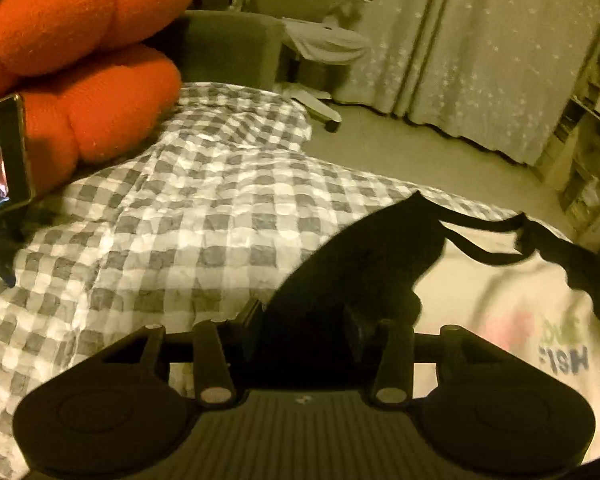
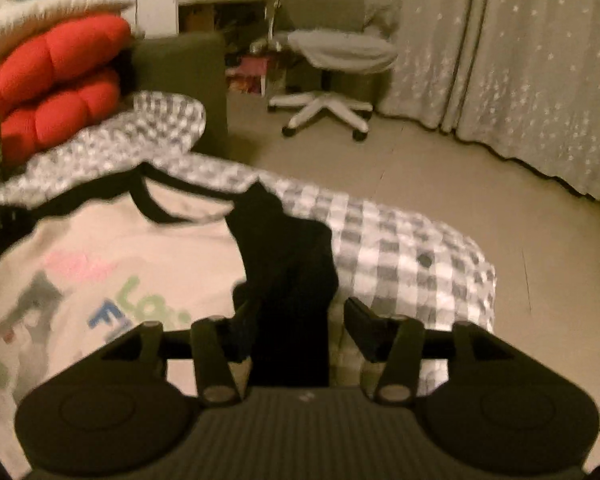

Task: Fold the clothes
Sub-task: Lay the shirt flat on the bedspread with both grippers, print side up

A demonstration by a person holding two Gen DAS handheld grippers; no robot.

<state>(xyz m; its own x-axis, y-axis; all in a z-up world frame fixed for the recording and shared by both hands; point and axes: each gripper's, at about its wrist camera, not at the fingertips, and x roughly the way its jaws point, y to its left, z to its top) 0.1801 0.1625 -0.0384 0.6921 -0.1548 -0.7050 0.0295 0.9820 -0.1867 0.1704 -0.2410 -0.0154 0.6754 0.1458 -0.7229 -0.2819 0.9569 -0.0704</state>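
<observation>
A white T-shirt [image 2: 120, 240] with black sleeves, a black collar and a colourful print lies flat on the checked bedspread [image 1: 188, 216]. My left gripper [image 1: 304, 320] sits at one black sleeve [image 1: 364, 256]. Its fingers stand apart and the dark cloth fills the gap between them. My right gripper [image 2: 300, 316] is at the other black sleeve [image 2: 288, 252]. Its jaws are open, the sleeve runs between them, and the right finger [image 2: 364, 320] is clear of the cloth. The right wrist view is blurred.
Red cushions [image 1: 84, 52] are stacked at the head of the bed, with a phone-like screen [image 1: 4, 156] beside them. A white swivel chair [image 2: 332, 76] stands on the floor past the bed's edge. Starred curtains [image 2: 520, 60] hang behind it and shelves [image 1: 592, 152] are at the right.
</observation>
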